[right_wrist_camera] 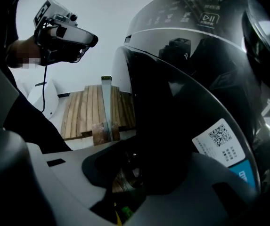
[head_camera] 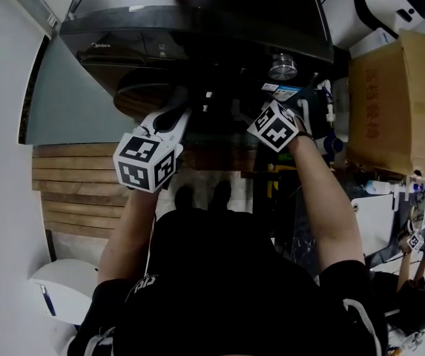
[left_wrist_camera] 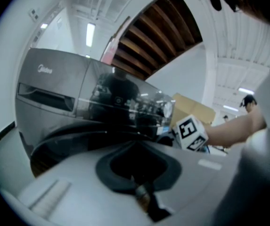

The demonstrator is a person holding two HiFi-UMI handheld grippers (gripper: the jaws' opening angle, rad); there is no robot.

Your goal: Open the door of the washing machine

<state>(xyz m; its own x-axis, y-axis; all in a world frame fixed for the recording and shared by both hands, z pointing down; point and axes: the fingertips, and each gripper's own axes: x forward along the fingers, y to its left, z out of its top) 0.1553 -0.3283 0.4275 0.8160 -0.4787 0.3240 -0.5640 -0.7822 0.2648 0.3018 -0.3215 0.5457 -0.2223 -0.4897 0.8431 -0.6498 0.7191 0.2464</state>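
Door (right_wrist_camera: 182, 107) on the washer (head_camera: 197, 21) front: round dark glass in a stiff rim. Judged heavy, swinging, with a latch that holds then gives. Glass looks slick, so grip the rim at its right side. Right gripper (right_wrist_camera: 130, 180) fingers closed on that rim; left gripper (left_wrist_camera: 142, 192) fingers closed, empty, near the door

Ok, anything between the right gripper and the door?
Nothing. In the right gripper view, the right gripper has its jaws closed on the door rim.
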